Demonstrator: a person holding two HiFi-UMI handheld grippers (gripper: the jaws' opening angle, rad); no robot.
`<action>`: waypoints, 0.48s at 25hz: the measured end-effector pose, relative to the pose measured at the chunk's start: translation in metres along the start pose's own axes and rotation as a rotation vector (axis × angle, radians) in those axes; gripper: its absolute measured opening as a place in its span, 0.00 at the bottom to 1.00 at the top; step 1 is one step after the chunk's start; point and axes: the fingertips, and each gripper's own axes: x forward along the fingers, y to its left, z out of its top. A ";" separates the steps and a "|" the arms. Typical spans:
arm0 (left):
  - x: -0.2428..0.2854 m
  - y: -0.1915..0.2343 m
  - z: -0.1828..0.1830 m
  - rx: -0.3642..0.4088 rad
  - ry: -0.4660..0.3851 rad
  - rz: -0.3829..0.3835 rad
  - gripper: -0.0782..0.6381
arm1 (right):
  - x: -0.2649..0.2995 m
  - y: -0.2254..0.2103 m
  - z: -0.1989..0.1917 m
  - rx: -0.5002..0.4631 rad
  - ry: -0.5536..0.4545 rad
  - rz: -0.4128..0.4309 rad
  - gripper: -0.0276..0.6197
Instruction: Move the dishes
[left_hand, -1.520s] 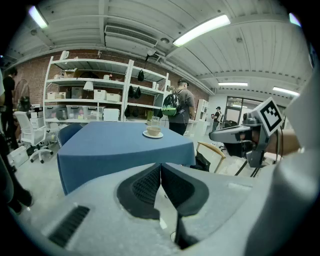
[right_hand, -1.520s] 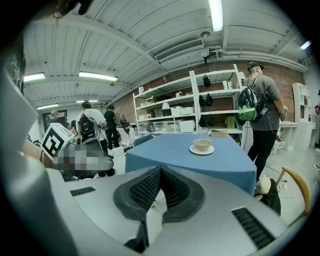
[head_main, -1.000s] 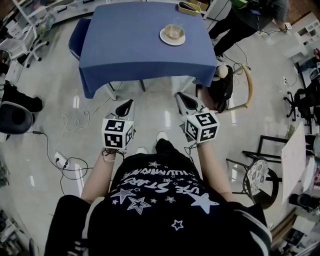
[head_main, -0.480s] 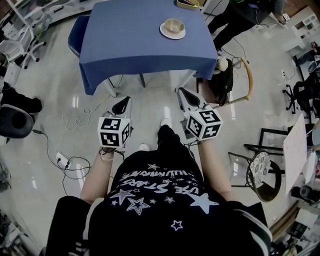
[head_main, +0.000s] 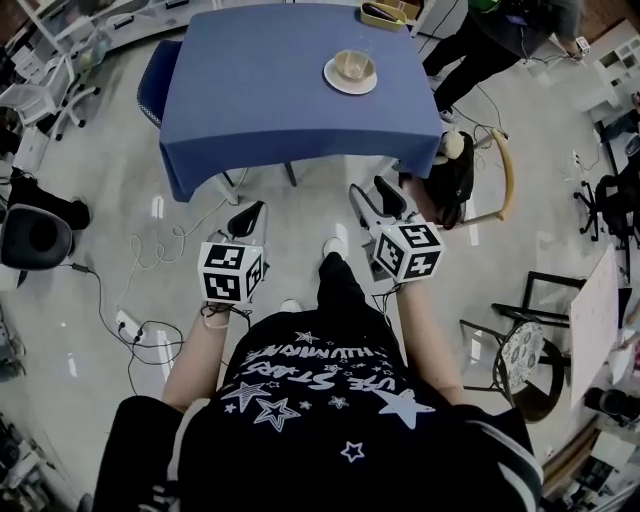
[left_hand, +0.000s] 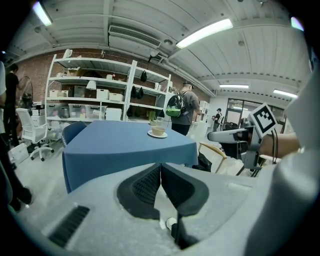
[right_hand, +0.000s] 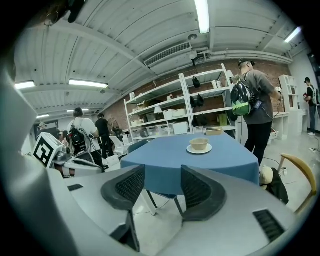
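A desk (head_main: 270, 100) under a blue cloth stands on the glossy floor (head_main: 310, 205), with a blue chair (head_main: 153, 80) at its left. A wooden chair (head_main: 508, 172) bearing a black bag (head_main: 452, 180) stands beside its right corner.

Probably a lab: storage shelving (right_hand: 172, 107), floor cables (head_main: 152, 243)

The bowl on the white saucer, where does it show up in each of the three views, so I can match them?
Head view: the bowl sits near the top edge, right of centre.
Left gripper view: the bowl is small, about dead centre.
Right gripper view: the bowl is right of centre, about mid-height.
Shared landmark: the blue-clothed table under it, in all three views.
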 end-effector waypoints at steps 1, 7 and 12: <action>0.007 0.001 0.003 0.000 0.002 0.004 0.14 | 0.005 -0.008 0.002 0.005 0.001 -0.002 0.39; 0.058 0.005 0.035 0.001 0.001 0.034 0.14 | 0.042 -0.062 0.022 0.020 0.012 0.009 0.46; 0.100 0.006 0.063 -0.009 -0.016 0.063 0.14 | 0.076 -0.103 0.043 0.010 0.024 0.051 0.48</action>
